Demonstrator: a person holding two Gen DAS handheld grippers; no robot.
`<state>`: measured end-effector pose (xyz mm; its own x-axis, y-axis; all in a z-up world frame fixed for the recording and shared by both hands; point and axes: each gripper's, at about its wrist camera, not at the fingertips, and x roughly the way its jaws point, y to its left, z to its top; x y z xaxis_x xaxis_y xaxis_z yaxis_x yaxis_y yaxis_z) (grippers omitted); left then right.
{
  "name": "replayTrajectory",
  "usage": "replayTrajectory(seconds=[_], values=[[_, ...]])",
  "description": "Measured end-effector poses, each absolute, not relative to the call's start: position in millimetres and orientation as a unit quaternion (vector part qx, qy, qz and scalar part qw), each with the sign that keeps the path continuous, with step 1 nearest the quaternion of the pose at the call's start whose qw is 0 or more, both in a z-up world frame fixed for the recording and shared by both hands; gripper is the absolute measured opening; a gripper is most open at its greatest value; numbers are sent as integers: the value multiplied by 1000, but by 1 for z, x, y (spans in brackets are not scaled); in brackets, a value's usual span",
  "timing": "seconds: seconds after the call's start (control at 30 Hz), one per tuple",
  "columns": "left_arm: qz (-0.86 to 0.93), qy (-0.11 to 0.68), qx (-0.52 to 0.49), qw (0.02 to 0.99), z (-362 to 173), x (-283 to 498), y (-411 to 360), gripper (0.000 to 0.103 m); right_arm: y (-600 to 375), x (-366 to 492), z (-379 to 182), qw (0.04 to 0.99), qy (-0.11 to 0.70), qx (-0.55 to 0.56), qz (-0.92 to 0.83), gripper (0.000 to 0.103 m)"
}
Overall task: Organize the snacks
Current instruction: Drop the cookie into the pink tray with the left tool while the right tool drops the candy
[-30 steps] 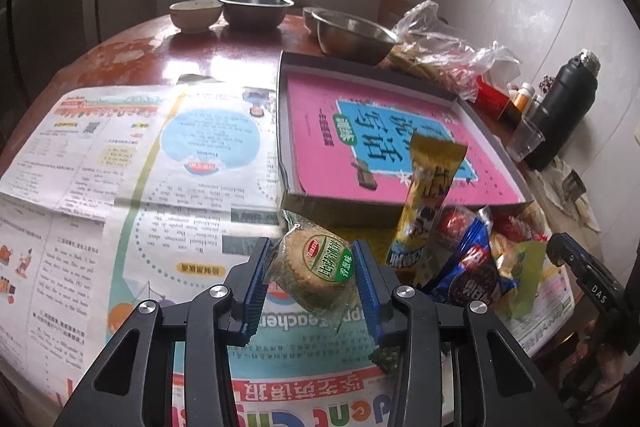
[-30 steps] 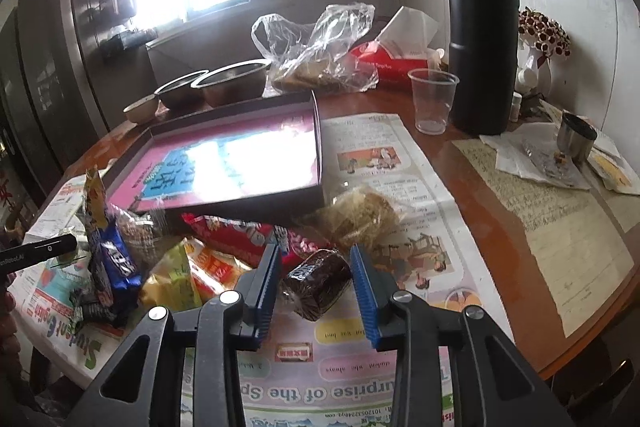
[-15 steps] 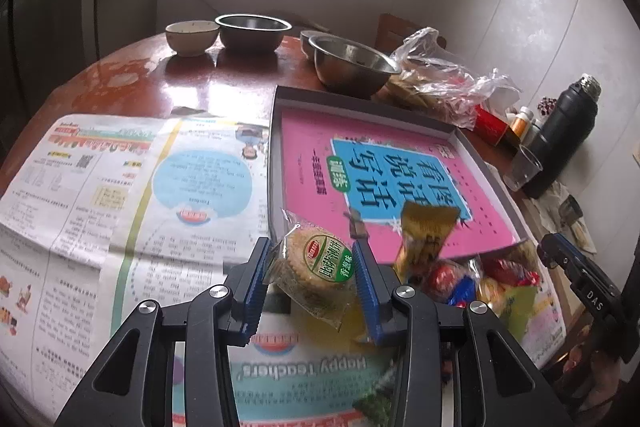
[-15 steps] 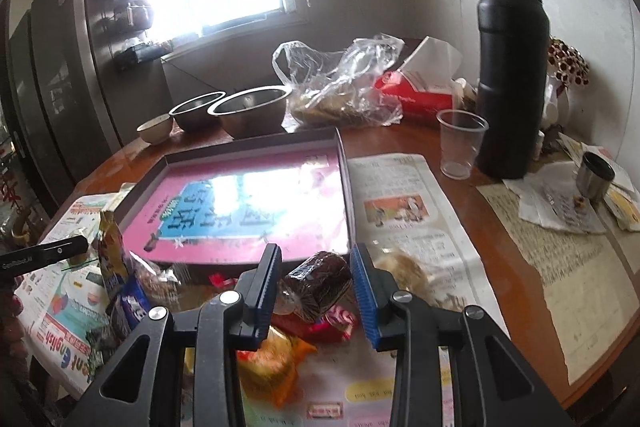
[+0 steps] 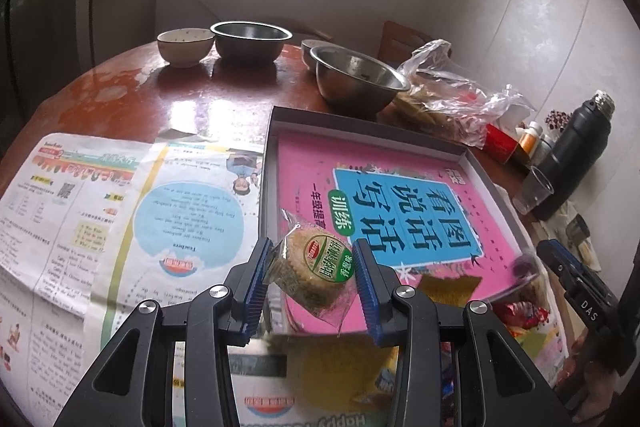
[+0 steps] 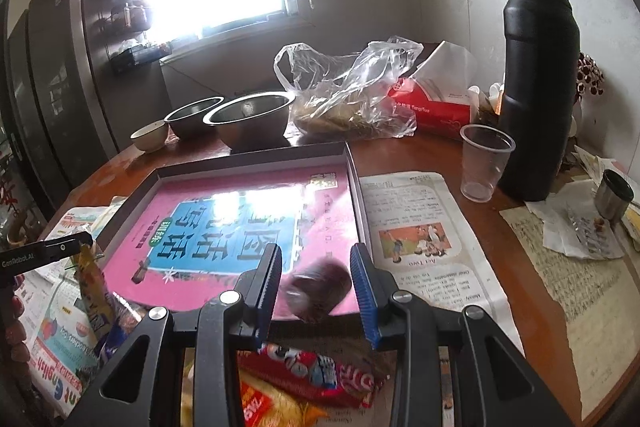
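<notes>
While both grippers hover low-centre frame over the tray (image 5: pixel 472 155), left gripper (image 5: pixel 310 285) pinches a wrapped biscuit (image 5: pixel 316 269), right gripper (image 6: pixel 316 285) clamps a dark snack (image 6: pixel 318 291); tray's empty, snack pile (image 6: pixel 316 375) remains.

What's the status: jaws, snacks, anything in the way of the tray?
Left gripper shut on wrapped cookie. Right gripper shut on dark wrapped snack. Both at near edge of tray. Tray floor bare, nothing blocking.

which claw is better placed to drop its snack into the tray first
Left, narrowly. The left claw holds its wrapped biscuit over the tray. The right claw holds a dark wrapped snack at the tray's near edge.
</notes>
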<state>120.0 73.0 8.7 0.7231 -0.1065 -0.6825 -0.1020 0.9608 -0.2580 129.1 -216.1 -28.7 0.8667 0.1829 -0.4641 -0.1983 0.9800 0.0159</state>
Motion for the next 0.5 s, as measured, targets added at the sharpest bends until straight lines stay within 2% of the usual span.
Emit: replayTrajectory(seconds=[0.5], values=[[-28,399,-122,908,-12,140,55,42,-239,145,-34,962,259,6,80,35]])
